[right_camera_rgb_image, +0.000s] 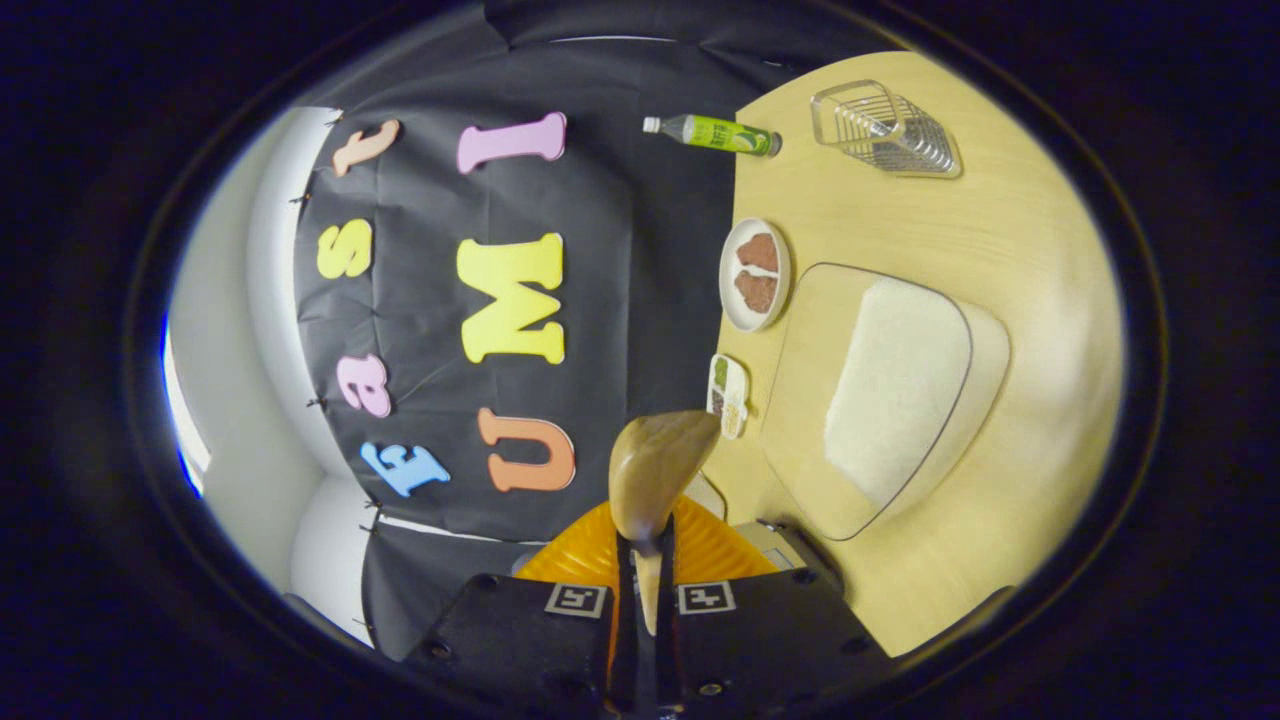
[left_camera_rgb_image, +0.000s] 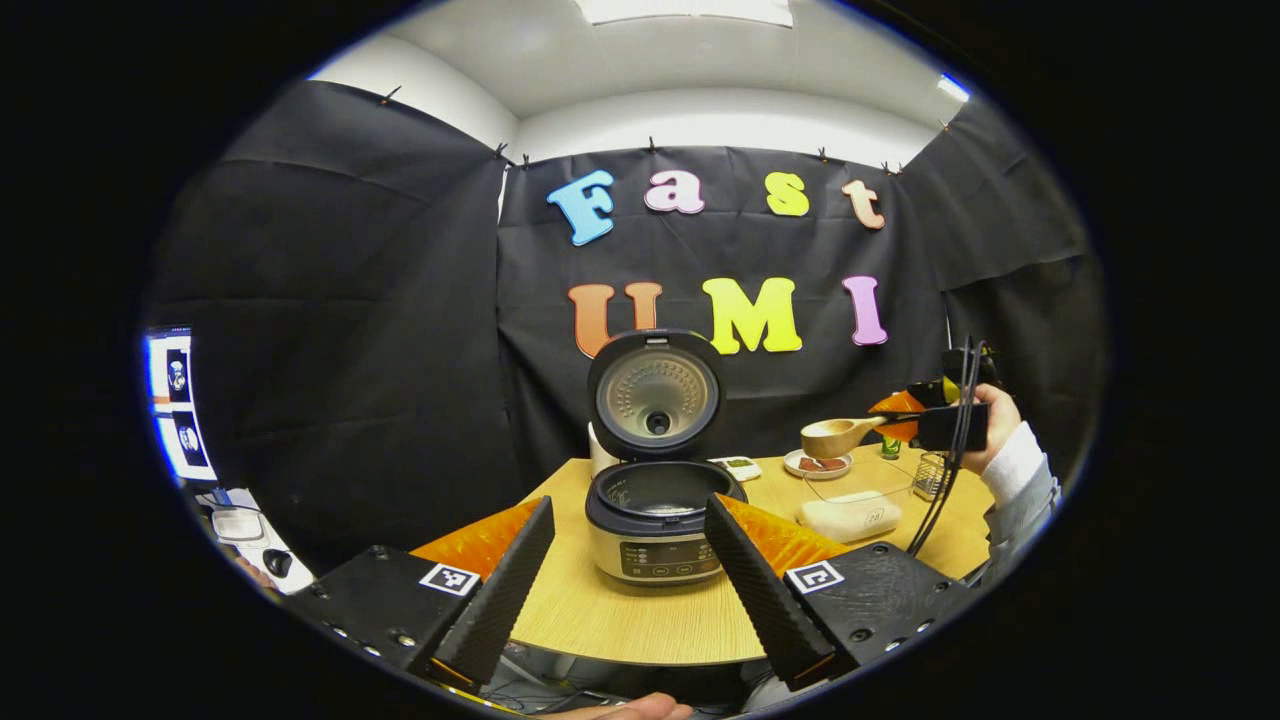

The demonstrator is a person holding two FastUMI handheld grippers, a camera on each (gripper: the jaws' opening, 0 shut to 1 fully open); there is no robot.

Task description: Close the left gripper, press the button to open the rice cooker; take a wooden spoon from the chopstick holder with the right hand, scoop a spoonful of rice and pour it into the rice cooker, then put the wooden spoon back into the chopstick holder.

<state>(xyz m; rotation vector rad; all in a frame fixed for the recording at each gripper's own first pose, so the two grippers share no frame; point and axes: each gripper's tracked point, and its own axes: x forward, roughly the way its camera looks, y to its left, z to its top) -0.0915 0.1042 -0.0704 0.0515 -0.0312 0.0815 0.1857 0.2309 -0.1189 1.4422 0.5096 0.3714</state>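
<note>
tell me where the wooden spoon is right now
The wooden spoon is clamped in the right gripper, held in the air above the rice container, to the right of the open rice cooker.

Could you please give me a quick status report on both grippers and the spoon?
Left gripper open, facing the open rice cooker. Right gripper shut on wooden spoon, held above the table.
</note>
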